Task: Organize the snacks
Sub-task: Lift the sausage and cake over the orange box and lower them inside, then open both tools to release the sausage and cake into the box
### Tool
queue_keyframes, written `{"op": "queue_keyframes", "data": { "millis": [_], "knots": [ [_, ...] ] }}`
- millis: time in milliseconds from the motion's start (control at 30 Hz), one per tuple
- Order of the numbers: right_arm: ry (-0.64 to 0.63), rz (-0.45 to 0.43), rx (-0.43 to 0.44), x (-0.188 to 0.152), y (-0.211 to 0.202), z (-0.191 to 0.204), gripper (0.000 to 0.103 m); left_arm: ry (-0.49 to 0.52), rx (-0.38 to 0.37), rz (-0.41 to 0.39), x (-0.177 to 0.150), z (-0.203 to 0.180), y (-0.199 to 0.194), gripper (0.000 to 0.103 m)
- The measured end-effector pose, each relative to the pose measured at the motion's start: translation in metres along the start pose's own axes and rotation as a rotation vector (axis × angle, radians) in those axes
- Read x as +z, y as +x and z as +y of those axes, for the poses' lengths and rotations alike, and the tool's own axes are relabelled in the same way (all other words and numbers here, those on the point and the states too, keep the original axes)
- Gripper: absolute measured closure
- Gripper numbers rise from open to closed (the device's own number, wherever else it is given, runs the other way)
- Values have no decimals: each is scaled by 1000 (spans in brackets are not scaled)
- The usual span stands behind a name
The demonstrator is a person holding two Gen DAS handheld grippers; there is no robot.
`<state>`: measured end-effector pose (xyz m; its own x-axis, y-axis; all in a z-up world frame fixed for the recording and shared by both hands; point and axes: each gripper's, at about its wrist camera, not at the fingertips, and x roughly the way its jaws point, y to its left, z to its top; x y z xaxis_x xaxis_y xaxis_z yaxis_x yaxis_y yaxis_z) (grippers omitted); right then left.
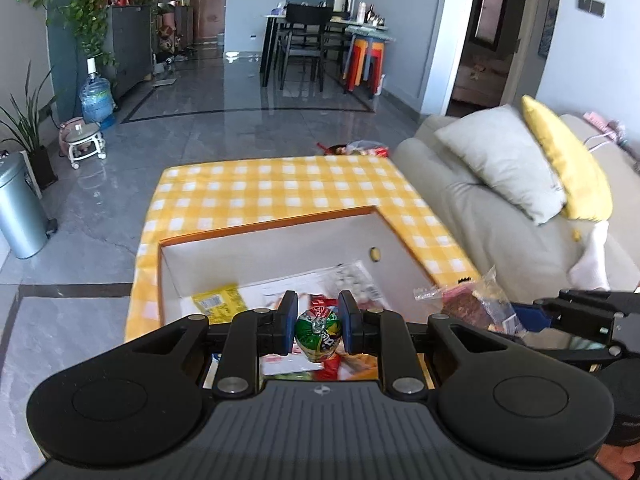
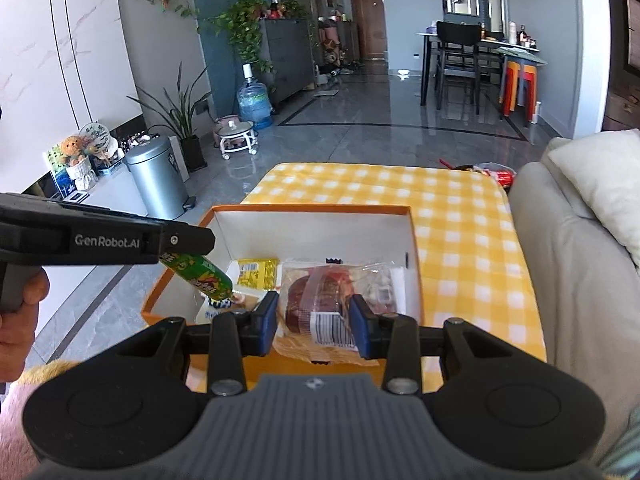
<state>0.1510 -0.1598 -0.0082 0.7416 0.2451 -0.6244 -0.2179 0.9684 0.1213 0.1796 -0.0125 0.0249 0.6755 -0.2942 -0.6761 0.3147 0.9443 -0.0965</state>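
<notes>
In the left wrist view, the left gripper (image 1: 318,328) sits at lower centre, its jaws pinching a green tube-shaped foil snack pack (image 1: 319,334) end-on above the orange-rimmed white cardboard box (image 1: 272,236) on the yellow checked worktop (image 1: 280,188). In the right wrist view, the right gripper (image 2: 314,326) pinches a clear plastic bag of brown snacks (image 2: 320,304) between its jaws, over the box's near right part.

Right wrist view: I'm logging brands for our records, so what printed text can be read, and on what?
"GenRobot.AI": white letters on the side of the black left gripper.
Green tube-shaped snack wrapper: print too blurred to read.
Clear plastic snack packet: barcode label, digits too small.
</notes>
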Motion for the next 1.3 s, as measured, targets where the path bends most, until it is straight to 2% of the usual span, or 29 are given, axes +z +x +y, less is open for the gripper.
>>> {"op": "queue_keyframes", "data": {
  "millis": [333, 667, 1033, 1267, 1300],
  "knots": [
    [3, 96, 16, 18, 77, -2, 67, 0, 45, 134, -3, 28, 61, 80],
    [-64, 202, -72, 17, 144, -15, 67, 9, 50, 236, 3, 41, 116, 80],
    [-85, 293, -136, 22, 193, -21, 66, 10, 93, 251, 13, 45, 154, 79],
    [-91, 315, -146, 23, 204, -19, 64, 17, 116, 245, 17, 49, 154, 79],
    [-100, 311, -145, 23, 203, -17, 62, 16, 121, 239, 18, 50, 154, 74]
  ]
}}
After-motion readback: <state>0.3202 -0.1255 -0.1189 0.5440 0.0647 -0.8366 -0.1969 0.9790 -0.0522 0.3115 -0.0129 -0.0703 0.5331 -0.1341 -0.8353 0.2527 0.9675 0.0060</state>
